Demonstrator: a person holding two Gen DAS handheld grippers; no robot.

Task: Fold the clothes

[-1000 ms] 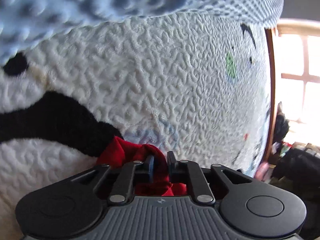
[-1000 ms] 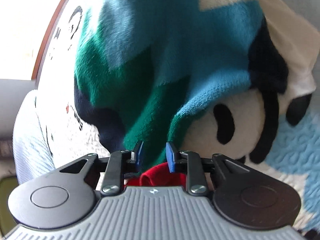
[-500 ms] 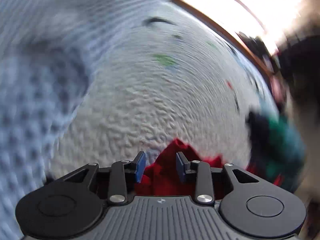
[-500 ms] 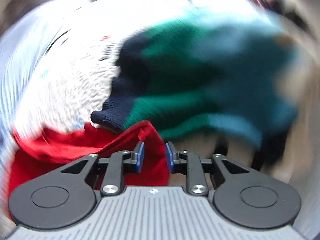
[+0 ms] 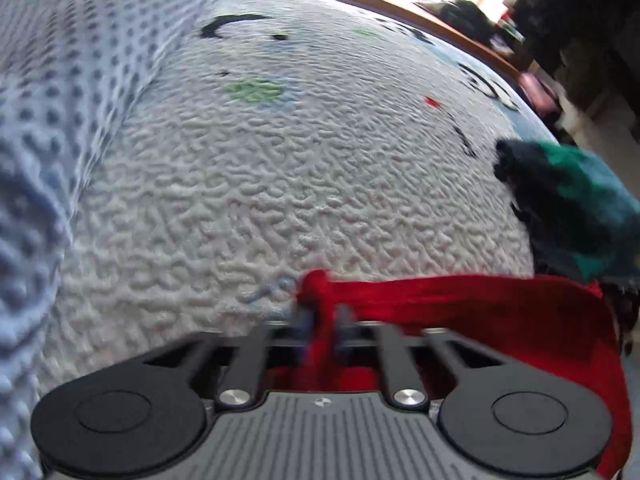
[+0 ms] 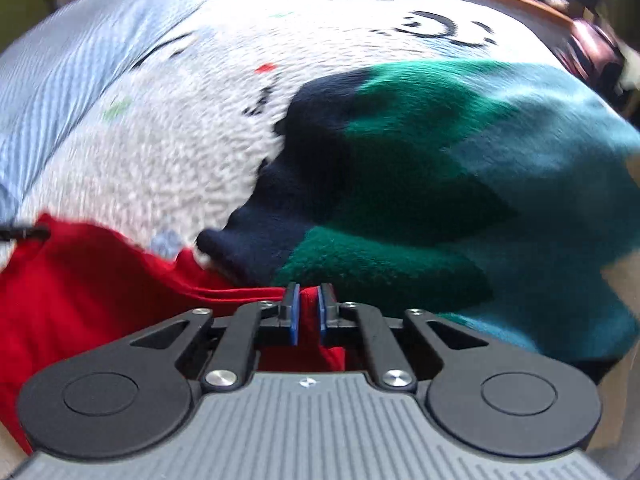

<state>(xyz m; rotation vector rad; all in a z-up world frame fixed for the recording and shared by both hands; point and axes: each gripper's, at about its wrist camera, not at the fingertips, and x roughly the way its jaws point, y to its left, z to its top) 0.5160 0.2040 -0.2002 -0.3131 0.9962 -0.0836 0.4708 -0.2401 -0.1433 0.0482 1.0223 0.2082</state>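
left gripper [image 5: 322, 314] & right gripper [image 6: 307, 312] each clamped on an edge of a red garment [image 6: 80, 280], stretched btwn them over a white textured bedspread [image 5: 280, 180]; green-blue sweater [image 6: 460, 184] lies just beside.

Two garments lie on the bed: one red garment [image 6: 80, 280] toward its near edge and one green, teal and navy knit sweater [image 6: 460, 184] toward its right side. One white textured blanket [image 5: 280, 168] (printed with small figures) covers it, and one pale blue dotted blanket [image 5: 60, 100] lies along its left edge.
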